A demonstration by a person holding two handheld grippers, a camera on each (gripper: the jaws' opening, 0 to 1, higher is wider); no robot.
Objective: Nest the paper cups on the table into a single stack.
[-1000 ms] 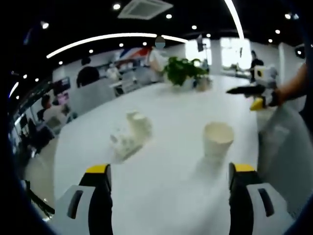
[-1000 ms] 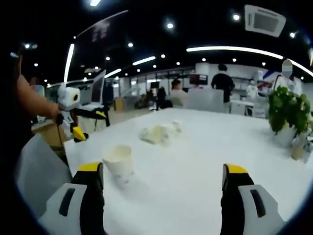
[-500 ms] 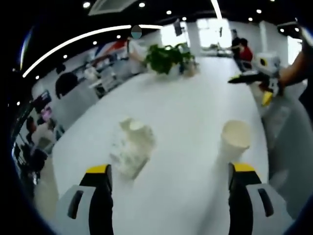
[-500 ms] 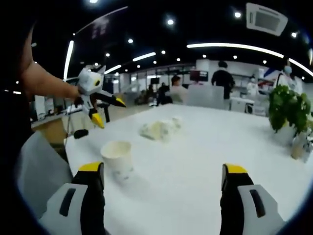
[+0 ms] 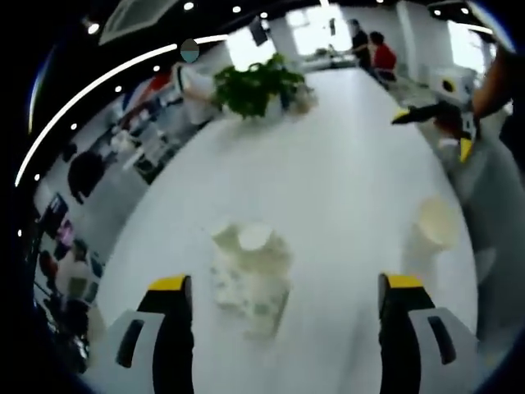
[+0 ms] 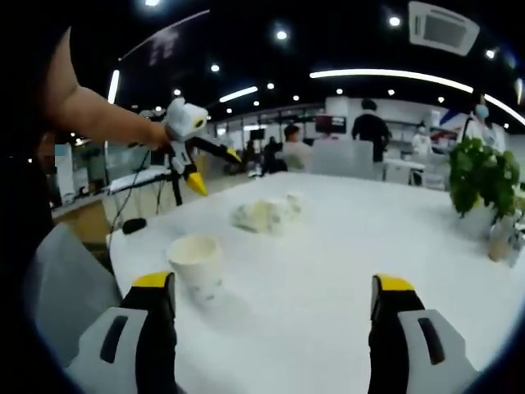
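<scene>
A white paper cup (image 6: 195, 261) stands upright near the table's corner, just ahead of my right gripper's (image 6: 272, 287) left jaw. That gripper is open and holds nothing. Further along the white table (image 6: 344, 246) lies a cluster of pale paper cups (image 6: 264, 215), tipped on their sides. In the left gripper view the cluster (image 5: 250, 275) sits close between the open jaws of my left gripper (image 5: 285, 287), which hovers above the table. The upright cup (image 5: 437, 226) is off to its right. Each gripper also appears in the other's view, jaws spread: the left gripper (image 6: 215, 168) and the right gripper (image 5: 439, 131).
A potted green plant (image 5: 254, 86) stands at the table's far end, also the plant (image 6: 484, 185) at the right edge. A white sheet or bag (image 6: 61, 287) hangs by the near table corner. People and office chairs are in the background beyond the table.
My left gripper has travelled out over the table towards the cup cluster, which now sits close between its jaws. The right gripper has hardly moved.
</scene>
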